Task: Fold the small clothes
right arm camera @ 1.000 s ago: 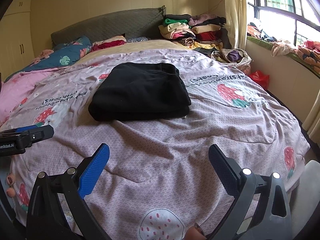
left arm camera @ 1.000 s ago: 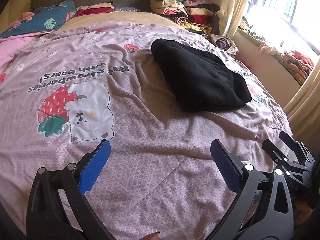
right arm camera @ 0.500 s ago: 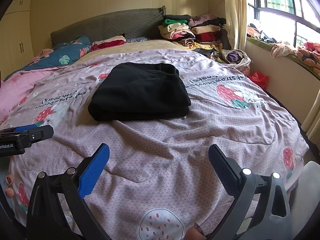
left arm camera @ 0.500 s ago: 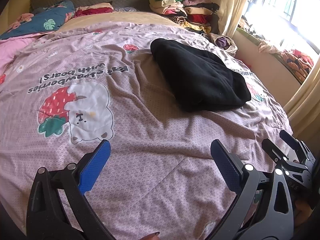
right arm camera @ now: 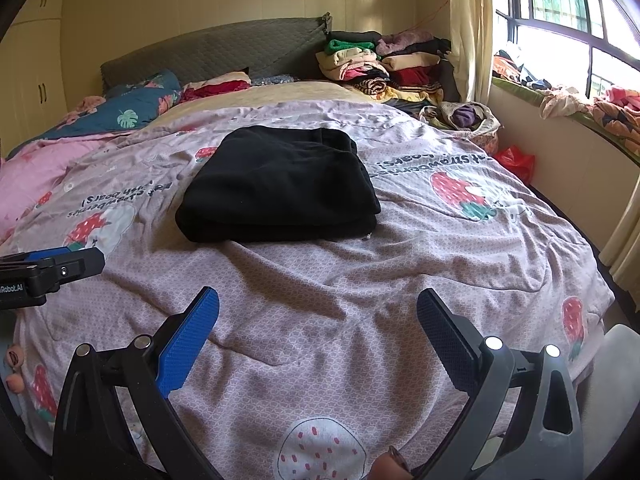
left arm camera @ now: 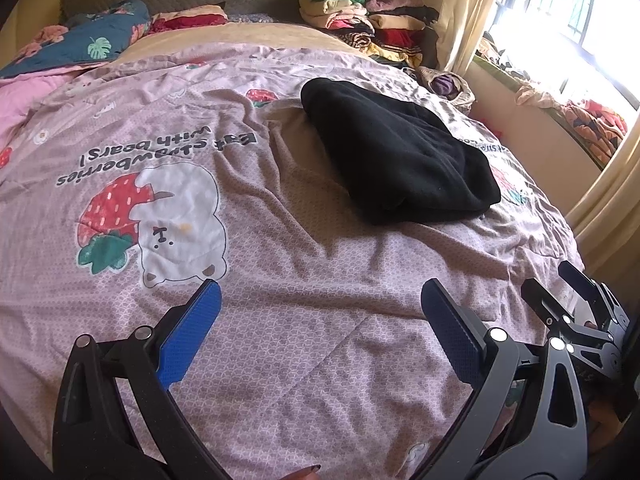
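A bed [right arm camera: 400,280] under a pink strawberry-print quilt fills the room, with stacked clothes [right arm camera: 372,64] at its far right corner. The folded black garment [right arm camera: 280,188] lies flat mid-bed, apparently finished. The left gripper [left arm camera: 320,320] and right gripper [right arm camera: 318,316] hover near the bed's foot, fingers wide and empty, clear of the garment.

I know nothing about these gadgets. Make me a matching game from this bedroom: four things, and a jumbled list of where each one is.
Things:
1. black garment
2. clothes pile
3. red bag
4. blue leaf-print quilt

Places:
A. on the floor beside the bed, below the window
B. folded, in the middle of the bedspread
C. far left, by the headboard
D. stacked at the far right corner near the curtain

Pairs: 1-B, 2-D, 3-A, 4-C
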`<state>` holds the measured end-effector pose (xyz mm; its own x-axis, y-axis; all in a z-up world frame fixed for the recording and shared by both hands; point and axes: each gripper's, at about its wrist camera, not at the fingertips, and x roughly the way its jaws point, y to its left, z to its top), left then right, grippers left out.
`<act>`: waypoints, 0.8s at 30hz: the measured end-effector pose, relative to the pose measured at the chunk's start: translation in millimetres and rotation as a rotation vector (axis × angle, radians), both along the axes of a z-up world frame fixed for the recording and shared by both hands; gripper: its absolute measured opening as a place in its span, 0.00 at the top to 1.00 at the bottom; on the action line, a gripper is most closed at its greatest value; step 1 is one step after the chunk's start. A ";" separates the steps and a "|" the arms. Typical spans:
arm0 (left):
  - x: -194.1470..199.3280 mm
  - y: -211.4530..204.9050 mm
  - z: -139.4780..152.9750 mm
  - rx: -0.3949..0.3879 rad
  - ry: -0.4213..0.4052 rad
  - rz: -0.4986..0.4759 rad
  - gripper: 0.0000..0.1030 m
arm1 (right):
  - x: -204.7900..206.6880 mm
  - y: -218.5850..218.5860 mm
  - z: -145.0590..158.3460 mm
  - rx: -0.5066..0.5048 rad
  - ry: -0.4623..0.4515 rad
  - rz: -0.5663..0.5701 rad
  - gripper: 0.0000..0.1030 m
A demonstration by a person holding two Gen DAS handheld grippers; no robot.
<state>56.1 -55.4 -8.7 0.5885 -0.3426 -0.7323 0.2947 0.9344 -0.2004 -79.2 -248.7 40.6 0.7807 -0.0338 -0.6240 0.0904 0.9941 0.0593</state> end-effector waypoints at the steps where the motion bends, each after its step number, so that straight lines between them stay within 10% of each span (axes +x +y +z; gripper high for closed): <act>1: -0.1 -0.1 0.1 0.001 0.001 0.002 0.09 | -0.1 1.0 0.0 0.001 0.001 -0.001 0.04; 24: 2.9 -4.3 -4.9 0.026 0.039 -0.004 0.09 | -5.3 -15.0 6.1 0.034 -0.015 -0.074 0.04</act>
<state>59.0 -59.7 -13.6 0.5580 -0.3258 -0.7633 0.2913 0.9381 -0.1875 -84.4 -263.8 46.7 0.7860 -0.0707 -0.6142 0.1621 0.9822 0.0945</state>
